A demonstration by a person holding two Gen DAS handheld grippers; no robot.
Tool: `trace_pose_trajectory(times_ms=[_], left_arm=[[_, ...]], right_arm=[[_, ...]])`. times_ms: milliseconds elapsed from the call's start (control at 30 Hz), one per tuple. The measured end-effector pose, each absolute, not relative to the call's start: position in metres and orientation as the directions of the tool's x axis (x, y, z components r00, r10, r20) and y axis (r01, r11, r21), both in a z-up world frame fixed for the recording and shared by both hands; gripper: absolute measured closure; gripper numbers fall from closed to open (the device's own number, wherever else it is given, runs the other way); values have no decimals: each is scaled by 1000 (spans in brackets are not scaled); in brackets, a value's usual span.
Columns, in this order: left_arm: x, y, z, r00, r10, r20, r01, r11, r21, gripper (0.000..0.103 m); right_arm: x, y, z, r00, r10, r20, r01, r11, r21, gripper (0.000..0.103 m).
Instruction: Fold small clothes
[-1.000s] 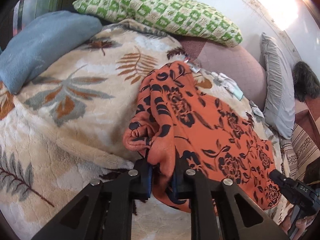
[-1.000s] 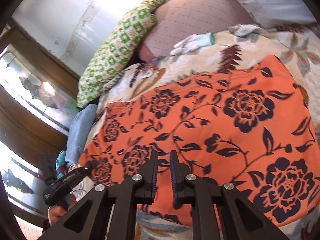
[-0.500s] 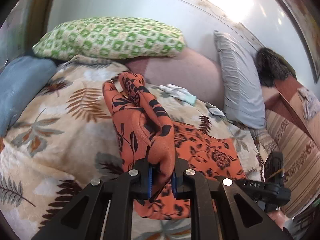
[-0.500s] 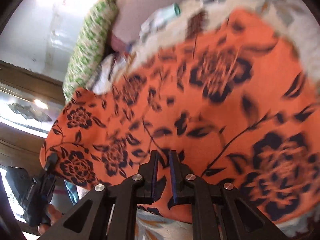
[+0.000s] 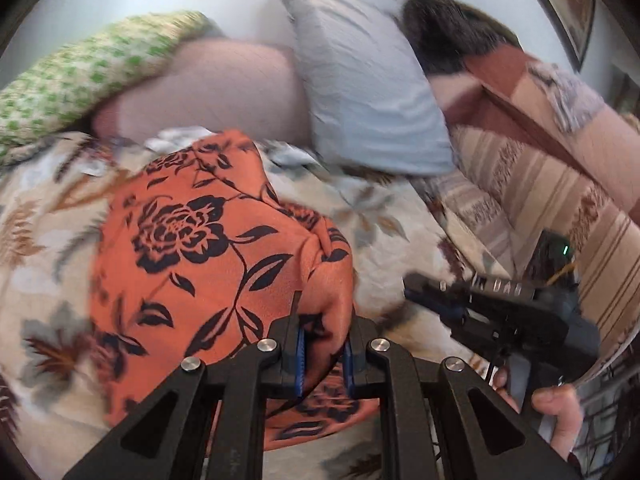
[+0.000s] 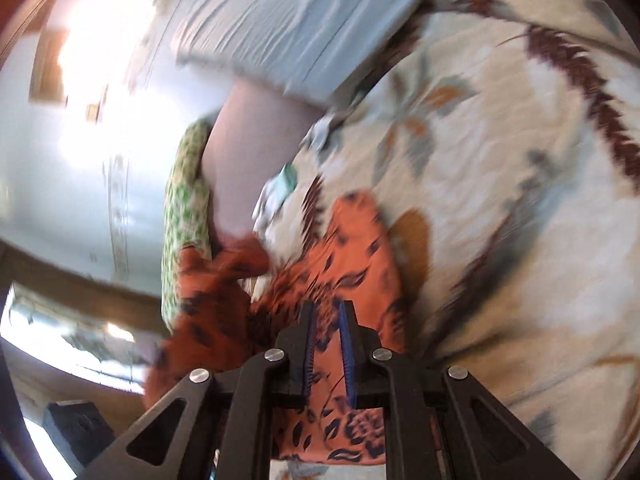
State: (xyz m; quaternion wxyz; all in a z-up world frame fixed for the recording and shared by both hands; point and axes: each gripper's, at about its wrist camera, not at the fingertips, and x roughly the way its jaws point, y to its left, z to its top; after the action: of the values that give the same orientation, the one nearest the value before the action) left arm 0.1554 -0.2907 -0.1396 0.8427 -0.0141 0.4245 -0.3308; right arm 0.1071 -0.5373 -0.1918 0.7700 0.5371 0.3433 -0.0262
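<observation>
There was one orange floral garment [image 5: 188, 248], and two grippers: the left gripper [image 5: 323, 344] and the right gripper [image 5: 424, 298]. Three pillows showed (green-checked [image 5: 80, 80], pink [image 5: 208, 92], grey [image 5: 368, 92]), on one leaf-patterned blanket [image 6: 500, 180].

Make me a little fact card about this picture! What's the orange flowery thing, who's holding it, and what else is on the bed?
cloth: orange garment with black flowers, partly folded over itself
left gripper: shut on a bunched edge of the garment
right gripper: fingers apart over the garment, nothing clearly pinched
surface: leaf-print blanket under the garment
behind: green checked pillow, pink cushion, grey pillow
image: blurred, so small details are unclear
</observation>
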Motion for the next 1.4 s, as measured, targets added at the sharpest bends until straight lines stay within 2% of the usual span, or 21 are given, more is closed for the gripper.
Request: trace_pose_trajectory(times_ms=[100,233,433,533,600,633,700,933,1067,1100,1133,1200,1367,1400], left_arm=[[145,-331,-179,347,-547,-762,571,768,-291,89],[142,-340,-210,302,-501,-811,562,781,-273,89],[141,-331,-203,266,-507,-820,596,755,-273,88],[137,-332,-208,268,-499,-824,598,757,-264,88],[135,-331,-208,278,-501,-820,598,758,-260,88],[134,-329,-208,279,-505,-817,596,758,-265,88],[133,-326,-206,276,-509,-815,594,757,-272,88],[127,-315,-204,271,-521,-810,598,750,-282,88],[128,-314,-205,266,-518,-813,597,751,-283,89],[130,-315,-204,264,-521,-812,597,749,-287,89],[132,-317,-204,261,-527,-809,598,746,-292,89],[135,-321,-201,266,-534,-803,605,740,-292,89],[137,-332,-197,265,-555,-789,629,719,-295,88],[137,-336,-198,268,-552,-790,636,717,-285,88]], right_arm=[[97,-566,-197,785,287,-550,440,366,820,87],[98,-585,-205,782,296,-549,459,323,828,87],[144,-560,-230,698,550,-459,384,254,888,85],[162,-547,-232,649,546,-531,402,347,848,72],[172,-544,-234,638,540,-549,398,379,836,68],[176,-543,-237,639,543,-544,398,373,838,56],[183,-544,-238,653,523,-549,406,371,835,38],[225,-532,-238,631,562,-535,322,437,840,38],[243,-513,-247,576,563,-593,321,511,797,38],[245,-509,-243,568,539,-622,312,558,769,48],[245,-507,-239,567,520,-639,309,584,750,70],[242,-509,-231,582,494,-646,304,605,736,82],[228,-535,-211,658,425,-621,304,605,736,95],[225,-542,-207,672,411,-616,306,603,737,95]])
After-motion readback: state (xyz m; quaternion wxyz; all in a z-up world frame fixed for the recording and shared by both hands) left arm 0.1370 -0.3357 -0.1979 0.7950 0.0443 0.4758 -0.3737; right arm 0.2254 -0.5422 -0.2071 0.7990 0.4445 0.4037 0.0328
